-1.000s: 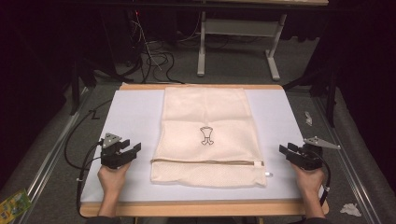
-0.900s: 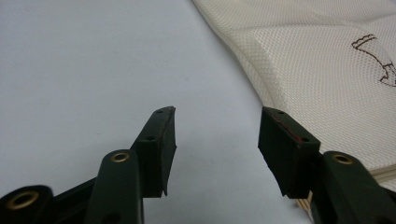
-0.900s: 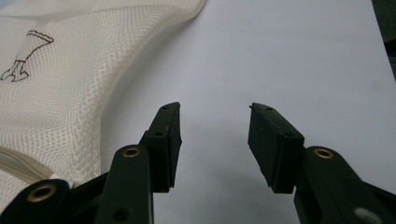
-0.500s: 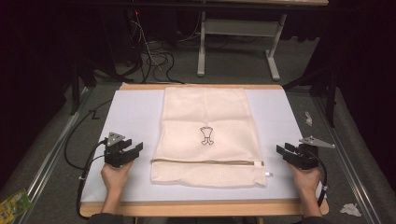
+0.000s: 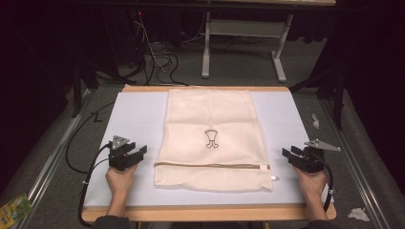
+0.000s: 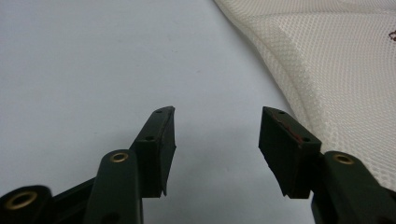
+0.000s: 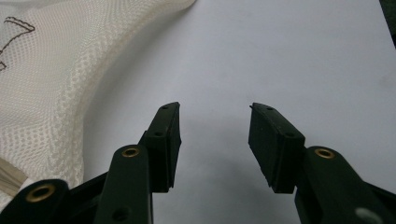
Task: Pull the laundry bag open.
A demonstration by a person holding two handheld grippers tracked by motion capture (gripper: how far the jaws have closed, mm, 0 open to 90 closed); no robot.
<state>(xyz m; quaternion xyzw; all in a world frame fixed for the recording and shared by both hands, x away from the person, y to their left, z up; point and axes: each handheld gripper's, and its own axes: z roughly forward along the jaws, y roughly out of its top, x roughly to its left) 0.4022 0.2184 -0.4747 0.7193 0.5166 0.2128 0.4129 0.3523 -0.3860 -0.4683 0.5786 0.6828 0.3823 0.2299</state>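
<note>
No words, numbers or brand names can be read anywhere in these views. The one sign is a small dark outline emblem (image 5: 211,138) printed at the middle of the cream mesh bag (image 5: 210,109) on the table; from the high view it looks like a cup or flared-vase shape, perhaps, but it is too small to be sure. Its edge shows as brown line strokes at the border of the left gripper view (image 6: 392,35) and the right gripper view (image 7: 16,28). A green and yellow packet (image 5: 14,207) on the floor has print too blurred to read
</note>
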